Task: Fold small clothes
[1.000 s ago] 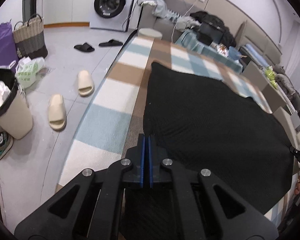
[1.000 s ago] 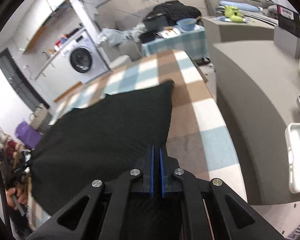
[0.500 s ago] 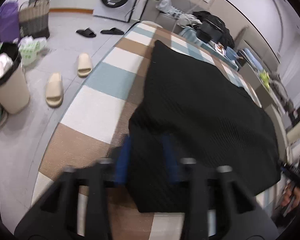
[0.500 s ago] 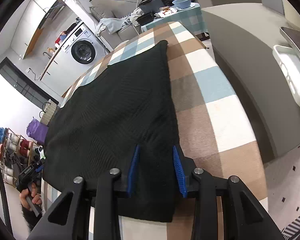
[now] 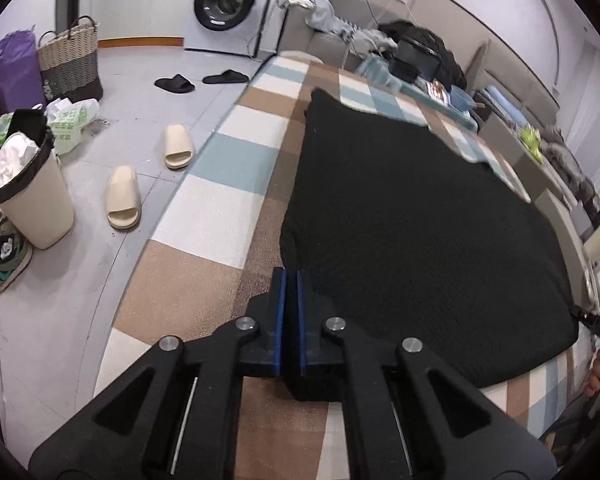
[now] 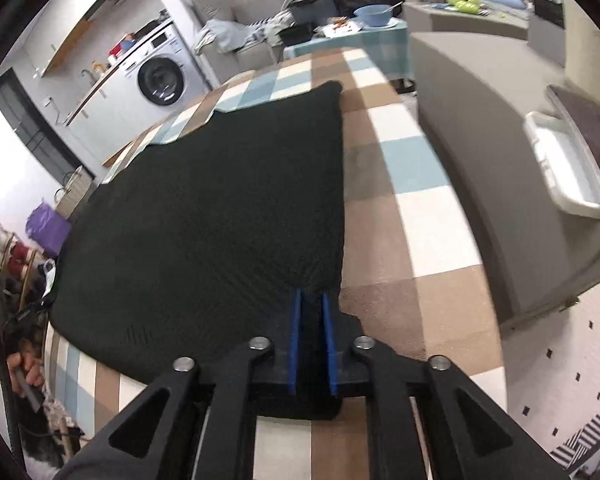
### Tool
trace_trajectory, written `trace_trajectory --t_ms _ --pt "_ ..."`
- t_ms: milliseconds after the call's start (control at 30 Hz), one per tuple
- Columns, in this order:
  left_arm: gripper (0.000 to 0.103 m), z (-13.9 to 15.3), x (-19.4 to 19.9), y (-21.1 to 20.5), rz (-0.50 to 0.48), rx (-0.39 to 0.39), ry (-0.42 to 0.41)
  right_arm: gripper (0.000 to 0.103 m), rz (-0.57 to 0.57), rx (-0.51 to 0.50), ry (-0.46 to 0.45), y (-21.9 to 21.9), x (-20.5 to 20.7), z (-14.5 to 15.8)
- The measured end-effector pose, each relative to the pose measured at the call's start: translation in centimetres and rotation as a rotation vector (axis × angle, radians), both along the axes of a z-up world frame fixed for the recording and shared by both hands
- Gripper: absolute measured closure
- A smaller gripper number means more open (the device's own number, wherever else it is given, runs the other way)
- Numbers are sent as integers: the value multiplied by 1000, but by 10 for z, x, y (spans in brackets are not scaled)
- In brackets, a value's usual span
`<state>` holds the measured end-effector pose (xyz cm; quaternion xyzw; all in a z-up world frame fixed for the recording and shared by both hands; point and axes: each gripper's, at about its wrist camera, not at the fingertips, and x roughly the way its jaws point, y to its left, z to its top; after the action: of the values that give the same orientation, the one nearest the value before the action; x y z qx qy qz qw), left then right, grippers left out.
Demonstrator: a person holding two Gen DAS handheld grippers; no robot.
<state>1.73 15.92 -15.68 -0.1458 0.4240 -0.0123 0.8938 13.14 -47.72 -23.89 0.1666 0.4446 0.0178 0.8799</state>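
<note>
A black knit garment (image 5: 416, 216) lies spread flat on a checked blue, brown and white cloth (image 5: 220, 208) covering the table. It also shows in the right wrist view (image 6: 220, 216). My left gripper (image 5: 291, 276) is shut on the garment's near left corner, low over the table. My right gripper (image 6: 311, 298) is nearly shut, with the garment's near right edge between its blue pads (image 6: 296, 320).
Left of the table lie beige slippers (image 5: 124, 196), a bin (image 5: 28, 196), a woven basket (image 5: 70, 64) and a washing machine (image 5: 228, 4). A grey sofa (image 6: 480, 128) runs along the right side. A white tray (image 6: 560, 168) sits on it. A cluttered side table (image 6: 352, 28) stands beyond.
Both grippers were shut on the garment a second ago, opened half a second ago, and have closed again on its near corners. The garment now lies flat on the table.
</note>
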Motion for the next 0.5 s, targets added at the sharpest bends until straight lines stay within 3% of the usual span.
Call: trace_trajectory --t_ms 33,100,167,367,500 --pt "92 1 -1 1 6 -4 -4 85 -16 -17 -21 1 -2 6" --pt "68 5 -2 4 43 8 -22 78 -31 -29 -69 4 -3 18" --pt "54 10 -3 4 67 19 -52 67 -26 -38 -104 12 -1 28" --pt "47 30 1 -14 46 26 -130 46 62 -120 -125 63 34 33" --pt "44 33 23 -46 -44 18 -128 46 105 -154 -96 92 69 19"
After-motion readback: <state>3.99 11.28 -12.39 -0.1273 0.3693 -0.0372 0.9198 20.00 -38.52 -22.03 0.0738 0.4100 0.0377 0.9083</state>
